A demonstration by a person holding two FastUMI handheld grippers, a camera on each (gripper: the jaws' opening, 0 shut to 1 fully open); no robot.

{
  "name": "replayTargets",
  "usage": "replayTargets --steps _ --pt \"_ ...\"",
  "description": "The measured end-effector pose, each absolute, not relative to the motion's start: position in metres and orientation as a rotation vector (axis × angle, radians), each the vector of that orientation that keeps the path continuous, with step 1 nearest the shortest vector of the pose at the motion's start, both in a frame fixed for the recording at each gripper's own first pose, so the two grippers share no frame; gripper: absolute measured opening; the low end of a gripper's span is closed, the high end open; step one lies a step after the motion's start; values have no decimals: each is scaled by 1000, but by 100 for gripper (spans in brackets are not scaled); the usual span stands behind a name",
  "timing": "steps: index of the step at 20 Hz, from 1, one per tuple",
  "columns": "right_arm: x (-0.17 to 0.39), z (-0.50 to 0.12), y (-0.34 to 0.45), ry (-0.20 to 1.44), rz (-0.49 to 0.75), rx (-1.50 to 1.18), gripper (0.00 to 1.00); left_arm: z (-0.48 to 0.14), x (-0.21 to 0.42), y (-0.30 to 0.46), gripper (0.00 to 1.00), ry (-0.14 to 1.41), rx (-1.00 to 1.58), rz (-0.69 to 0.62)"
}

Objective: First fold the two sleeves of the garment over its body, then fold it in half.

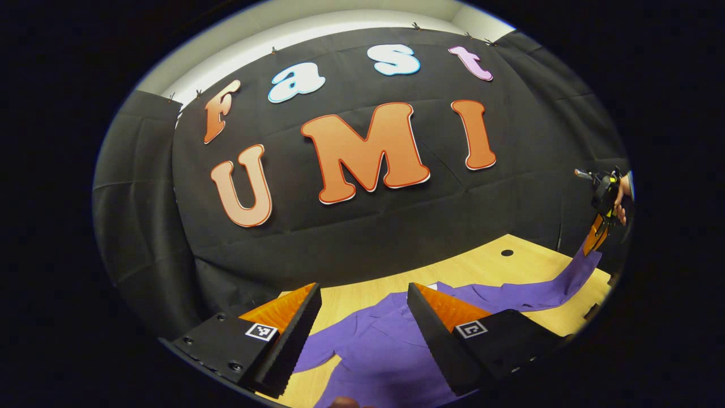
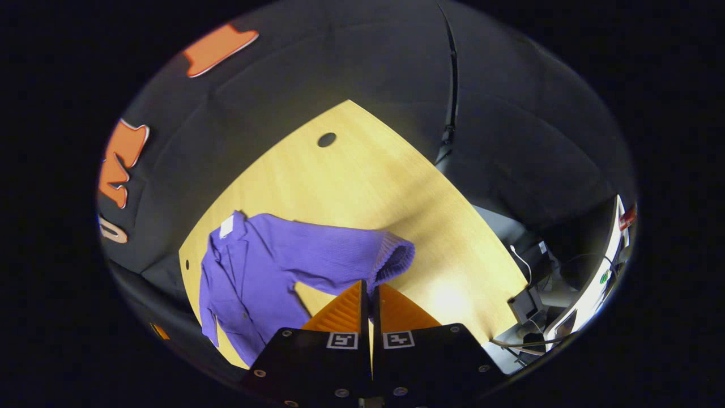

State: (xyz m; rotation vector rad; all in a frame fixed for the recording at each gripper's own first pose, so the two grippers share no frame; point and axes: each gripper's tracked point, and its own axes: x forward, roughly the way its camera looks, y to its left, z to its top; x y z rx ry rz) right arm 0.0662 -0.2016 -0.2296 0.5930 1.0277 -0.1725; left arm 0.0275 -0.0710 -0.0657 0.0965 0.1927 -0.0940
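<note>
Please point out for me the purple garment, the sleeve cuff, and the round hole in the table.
Garment (image 2: 249, 272): right gripper view, on its body.
Cuff (image 2: 393, 258): right gripper view, on its ribbed end, above the right gripper (image 2: 370, 289).
Hole (image 2: 327, 139): right gripper view, on its dark centre, in the table (image 2: 362, 187).

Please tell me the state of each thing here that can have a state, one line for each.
Garment: spread flat on the table, not folded yet.
Sleeve: lifted off the table by its cuff, stretched out.
Right gripper: shut on the sleeve cuff, raised.
Left gripper: open, holds nothing, above the garment body.
</note>
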Motion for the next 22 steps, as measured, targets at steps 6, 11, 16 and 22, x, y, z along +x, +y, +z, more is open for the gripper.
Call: replayTargets --steps 6,11,16,22 --pt "83 -174 -129 955 -102 519 1 -67 36 -7 98 169 47 -71" --pt "99 -150 -72 934 -46 499 2 -70 39 43 98 157 52 -40" --pt "115 -132 -11 933 24 467 1 -86 39 90 98 183 42 4" --pt "134 -123 68 955 112 419 1 -107 39 145 98 214 26 66"
